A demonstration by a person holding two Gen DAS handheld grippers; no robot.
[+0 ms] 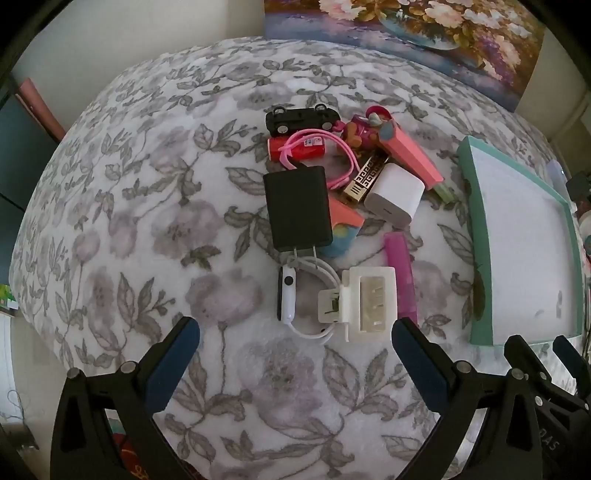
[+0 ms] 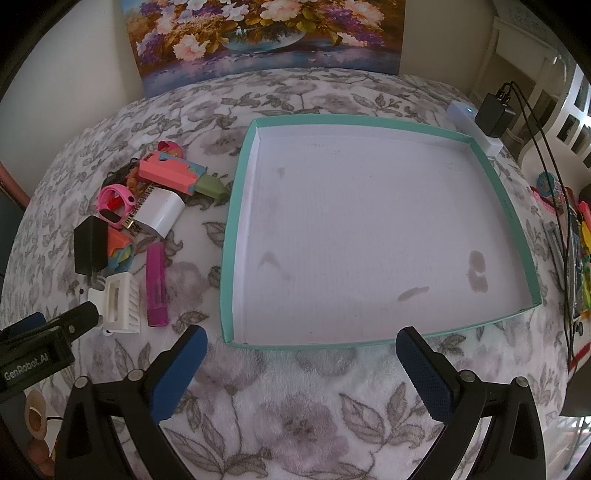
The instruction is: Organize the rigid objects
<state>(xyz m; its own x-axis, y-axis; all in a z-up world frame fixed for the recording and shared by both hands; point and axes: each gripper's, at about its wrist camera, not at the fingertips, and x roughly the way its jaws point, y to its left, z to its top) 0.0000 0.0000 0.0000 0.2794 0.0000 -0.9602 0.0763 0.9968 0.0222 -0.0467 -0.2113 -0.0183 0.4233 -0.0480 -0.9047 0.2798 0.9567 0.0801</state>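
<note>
Teal cardboard walls framed a shallow tray [image 2: 236, 236] with a white, faintly stained floor, lying on a grey floral blanket [image 2: 295, 406] that covered the desk. Nothing lay inside it. Just beside its left wall sat a heap of small rigid things: a black charger [image 1: 297, 208] with its prongs toward the camera, a white charger cube [image 1: 393, 194], a black toy car [image 1: 301, 120], a red cylinder [image 1: 310, 147] looped by a pink watch strap [image 1: 347, 158], a magenta lighter [image 1: 400, 273], a white ribbed clip-like piece [image 1: 369, 304] and a white cable [image 1: 317, 334].

Left hand-held gripper [image 1: 295, 363] hung above the blanket near the heap, blue pads spread wide, nothing between them. Right hand-held gripper [image 2: 301, 373] hovered at the tray's near edge, likewise spread and empty. A flower painting [image 2: 266, 33] leaned against the wall behind.
</note>
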